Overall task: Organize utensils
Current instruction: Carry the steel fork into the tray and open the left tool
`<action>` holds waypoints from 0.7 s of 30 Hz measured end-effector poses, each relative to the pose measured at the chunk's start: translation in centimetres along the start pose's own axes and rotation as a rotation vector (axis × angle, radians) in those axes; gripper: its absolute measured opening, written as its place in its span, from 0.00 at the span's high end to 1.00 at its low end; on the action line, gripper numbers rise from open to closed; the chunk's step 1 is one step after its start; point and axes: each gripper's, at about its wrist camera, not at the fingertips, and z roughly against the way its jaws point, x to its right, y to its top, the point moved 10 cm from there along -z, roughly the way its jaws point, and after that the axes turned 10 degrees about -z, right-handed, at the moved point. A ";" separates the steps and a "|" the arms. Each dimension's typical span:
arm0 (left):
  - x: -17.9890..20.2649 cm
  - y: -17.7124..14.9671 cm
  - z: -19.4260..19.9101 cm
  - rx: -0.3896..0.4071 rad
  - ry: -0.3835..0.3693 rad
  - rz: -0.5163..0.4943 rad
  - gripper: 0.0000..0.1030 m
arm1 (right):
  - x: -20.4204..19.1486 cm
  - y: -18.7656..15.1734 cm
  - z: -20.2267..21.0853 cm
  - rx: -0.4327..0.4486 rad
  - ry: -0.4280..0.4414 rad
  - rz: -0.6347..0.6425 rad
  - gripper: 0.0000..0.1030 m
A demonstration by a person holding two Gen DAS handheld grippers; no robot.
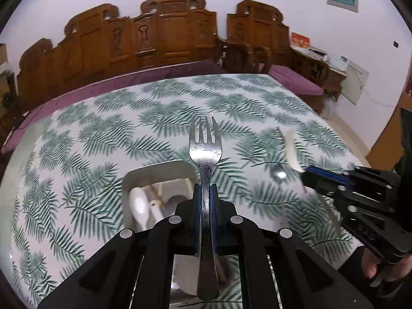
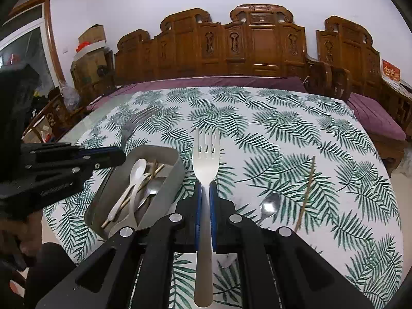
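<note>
— While both grippers carry forks, which one does the person set down first? On the far left the left gripper (image 1: 205,188) is clamped on a steel fork (image 1: 205,152), tines pointing away, held above the near right corner of the white tray (image 1: 134,177).

— That one looks closest to done. The tray sits on the leaf-print tablecloth (image 1: 103,128) just left of the fork, and it already holds a white spoon (image 2: 137,171), a steel spoon (image 2: 154,188) and chopsticks (image 2: 152,173). The person likely needs to swing the fork left, lower it lengthwise into the tray, then let the jaws part.

— And to the right?

— The right gripper (image 2: 205,188) is closed on a pale fork (image 2: 206,159), held just right of the tray and clear of the cloth. Its move calls for the same leftward shift, once the left gripper is out of the way, since the two tools could crowd each other over one narrow tray.

— Anything left on the table?

— Further right, a small metal spoon (image 2: 269,204) lies on the cloth, and beside it a single loose chopstick (image 2: 306,190). Both are well apart from the tray, so the sorting seems partway through.
</note>
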 end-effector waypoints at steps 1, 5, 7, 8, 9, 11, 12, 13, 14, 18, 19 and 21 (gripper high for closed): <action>-0.6 -0.3 -0.2 -0.007 0.006 0.005 0.94 | -0.2 -0.2 -0.1 -0.004 0.004 0.001 0.93; -2.3 -1.7 -1.3 -0.033 0.026 0.021 0.94 | -0.8 -0.7 -0.6 -0.016 0.015 0.006 0.93; -3.1 -2.7 -2.2 -0.057 0.038 0.028 0.94 | -1.1 -1.0 -0.8 -0.021 0.021 0.007 0.93; -3.2 -3.0 -2.5 -0.065 0.040 0.029 0.94 | -1.2 -1.2 -0.9 -0.024 0.023 0.009 0.93; -3.5 -3.5 -3.1 -0.081 0.048 0.031 0.94 | -1.3 -1.2 -0.9 -0.026 0.024 0.011 0.93; -3.8 -4.2 -3.9 -0.100 0.053 0.034 0.94 | -1.5 -1.5 -1.0 -0.031 0.026 0.014 0.93; -4.0 -4.6 -4.3 -0.112 0.055 0.036 0.94 | -1.6 -1.5 -1.0 -0.032 0.026 0.015 0.93; -4.1 -5.1 -4.7 -0.122 0.058 0.036 0.94 | -1.6 -1.6 -1.1 -0.034 0.027 0.017 0.93; -4.2 -5.5 -5.3 -0.135 0.061 0.037 0.94 | -1.6 -1.7 -1.1 -0.035 0.027 0.017 0.93; -4.5 -6.4 -6.3 -0.161 0.067 0.039 0.94 | -1.5 -1.8 -1.1 -0.038 0.030 0.013 0.93; -4.6 -6.6 -6.7 -0.170 0.068 0.042 0.94 | -1.5 -1.9 -1.1 -0.039 0.030 0.012 0.93; -4.7 -6.9 -7.2 -0.186 0.071 0.043 0.94 | -1.5 -1.9 -1.2 -0.041 0.030 0.011 0.93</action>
